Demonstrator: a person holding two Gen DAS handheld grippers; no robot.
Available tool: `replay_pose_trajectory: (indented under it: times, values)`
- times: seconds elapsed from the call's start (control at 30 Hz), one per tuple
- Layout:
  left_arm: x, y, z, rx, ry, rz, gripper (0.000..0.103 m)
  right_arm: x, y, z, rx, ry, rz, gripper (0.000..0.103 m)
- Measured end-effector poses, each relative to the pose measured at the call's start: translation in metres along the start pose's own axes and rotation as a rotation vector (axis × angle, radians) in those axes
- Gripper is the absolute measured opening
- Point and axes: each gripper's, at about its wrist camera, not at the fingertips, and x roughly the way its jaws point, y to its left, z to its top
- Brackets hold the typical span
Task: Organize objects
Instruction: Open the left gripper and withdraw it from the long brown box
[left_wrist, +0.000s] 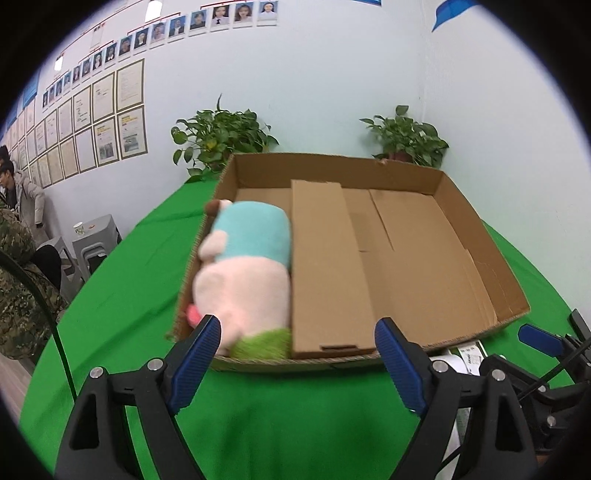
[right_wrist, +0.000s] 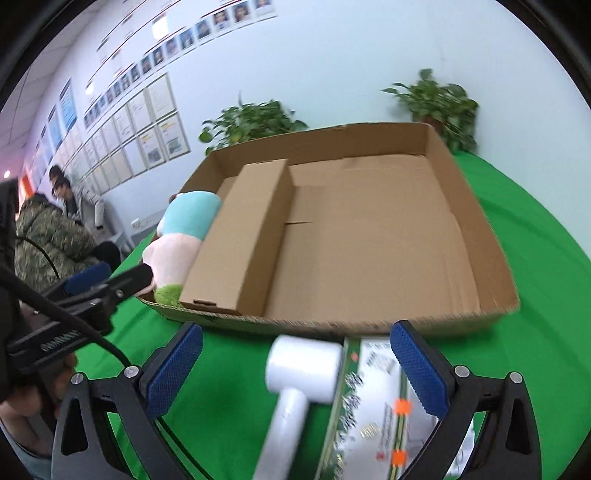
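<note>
Plush toy (left_wrist: 245, 275) lying inside the tray box (left_wrist: 476, 229), along its left wall, with blue end away from the camera and green end at the near wall. Touching a long closed carton (left_wrist: 325, 269) just beside it on the right. Rest of the box floor bare cardboard.

Left claw (left_wrist: 297, 363) spread wide, nothing pinched; left pad close in front of the toy's pink part, without a grip on it.

In front of the box, on the green tabletop (right_wrist: 236, 373): a white tool with a round head and handle (right_wrist: 301, 373), and beside it a flat printed pack (right_wrist: 373, 410), touching each other. Right claw (right_wrist: 295, 373) also spread wide, above these two, pressing on neither.

Behind the box two potted plants (left_wrist: 221, 138) at the wall. Seated persons (right_wrist: 55, 229) at far left.
</note>
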Motion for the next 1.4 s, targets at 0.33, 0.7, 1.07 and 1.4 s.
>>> replay_pose_trajectory:
  times: [0.33, 0.7, 1.07, 1.4]
  values:
    - [0.015, -0.020, -0.011, 0.012, 0.061, -0.074, 0.002, 0.001, -0.016, -0.019, -0.001, 0.042, -0.027, 0.017]
    - [0.006, -0.007, -0.008, -0.069, 0.043, -0.096, 0.082, -0.018, -0.024, -0.020, -0.014, -0.030, -0.038, 0.102]
    - [-0.026, 0.013, 0.008, -0.048, 0.037, -0.119, 0.082, -0.060, 0.001, -0.025, -0.170, -0.081, 0.198, 0.102]
    - [-0.048, 0.011, 0.015, 0.080, 0.060, -0.174, 0.082, -0.116, 0.078, -0.036, -0.202, 0.061, 0.807, 0.102]
